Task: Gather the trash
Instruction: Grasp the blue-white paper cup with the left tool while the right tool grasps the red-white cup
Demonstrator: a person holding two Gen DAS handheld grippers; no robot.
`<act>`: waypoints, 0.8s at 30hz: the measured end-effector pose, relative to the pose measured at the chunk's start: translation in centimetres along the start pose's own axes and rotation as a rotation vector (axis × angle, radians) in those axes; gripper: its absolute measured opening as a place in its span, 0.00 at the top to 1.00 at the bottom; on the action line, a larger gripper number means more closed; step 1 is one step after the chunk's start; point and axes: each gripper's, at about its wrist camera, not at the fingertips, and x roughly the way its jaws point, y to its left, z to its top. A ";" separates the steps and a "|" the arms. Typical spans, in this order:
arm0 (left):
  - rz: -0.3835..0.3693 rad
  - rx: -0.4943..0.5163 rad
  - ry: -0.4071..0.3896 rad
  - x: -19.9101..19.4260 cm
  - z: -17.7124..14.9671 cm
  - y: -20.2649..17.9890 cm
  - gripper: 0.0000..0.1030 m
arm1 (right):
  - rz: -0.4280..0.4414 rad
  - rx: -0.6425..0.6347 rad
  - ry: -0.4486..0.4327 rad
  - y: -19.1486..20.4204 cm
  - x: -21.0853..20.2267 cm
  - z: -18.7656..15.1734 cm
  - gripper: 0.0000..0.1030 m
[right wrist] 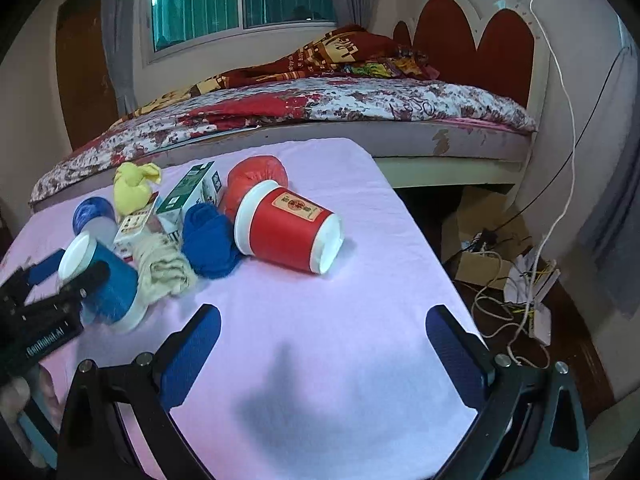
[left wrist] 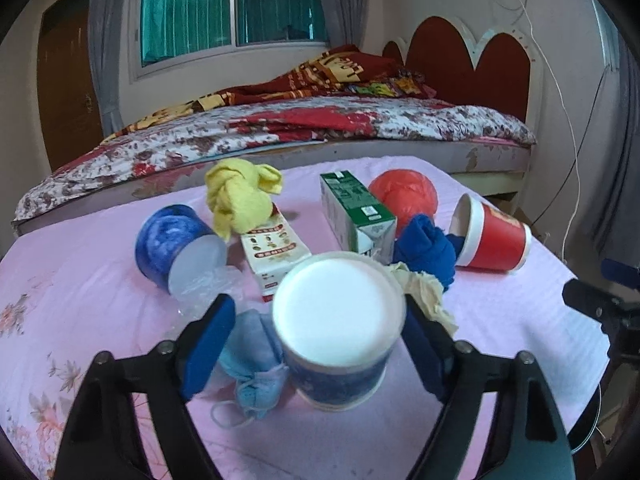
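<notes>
My left gripper [left wrist: 316, 320] is open around a blue paper cup [left wrist: 338, 332] lying tilted on the pink table; its right pad touches the cup and its left pad stands apart. The same cup [right wrist: 100, 276] and left gripper [right wrist: 68, 268] show in the right wrist view. My right gripper [right wrist: 324, 340] is open and empty above bare pink cloth. Other trash lies behind: a second blue cup [left wrist: 176, 246], a red cup [right wrist: 288, 228], a green carton [left wrist: 354, 214], a white carton [left wrist: 272, 248], a crumpled face mask [left wrist: 254, 368].
Yellow cloth [left wrist: 240, 196], blue cloth [left wrist: 428, 246], a beige rag [right wrist: 164, 268] and a red plastic bag [left wrist: 404, 194] lie among the trash. A bed [left wrist: 280, 128] stands behind the table [right wrist: 360, 280]. Cables and boxes [right wrist: 512, 276] lie on the floor to the right.
</notes>
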 end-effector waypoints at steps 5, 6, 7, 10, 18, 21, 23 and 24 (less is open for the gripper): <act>-0.028 -0.033 -0.045 -0.8 0.9 0.5 0.43 | 0.011 0.012 0.008 0.5 1.5 0.4 0.00; -0.032 -0.036 -0.059 -1.3 1.2 0.5 0.43 | 0.017 0.019 0.009 0.6 1.8 0.7 0.00; -0.033 -0.035 -0.067 -1.5 1.5 0.5 0.43 | 0.022 0.024 0.009 0.7 2.0 0.9 0.00; -0.030 -0.030 -0.075 -1.5 2.2 0.4 0.44 | 0.040 0.058 0.007 1.3 3.2 2.3 0.00; -0.019 -0.064 -0.064 -0.4 2.9 1.0 0.44 | -0.036 0.140 0.040 3.8 7.6 5.8 0.00; -0.022 -0.066 -0.058 0.1 2.9 1.1 0.44 | -0.128 0.146 0.095 4.5 9.5 6.6 0.00; -0.021 -0.063 -0.053 0.3 2.9 1.0 0.44 | -0.147 0.177 0.132 4.1 10.5 6.5 0.00; -0.021 -0.063 -0.052 0.4 2.8 1.0 0.44 | -0.145 0.187 0.148 3.9 10.9 6.4 0.00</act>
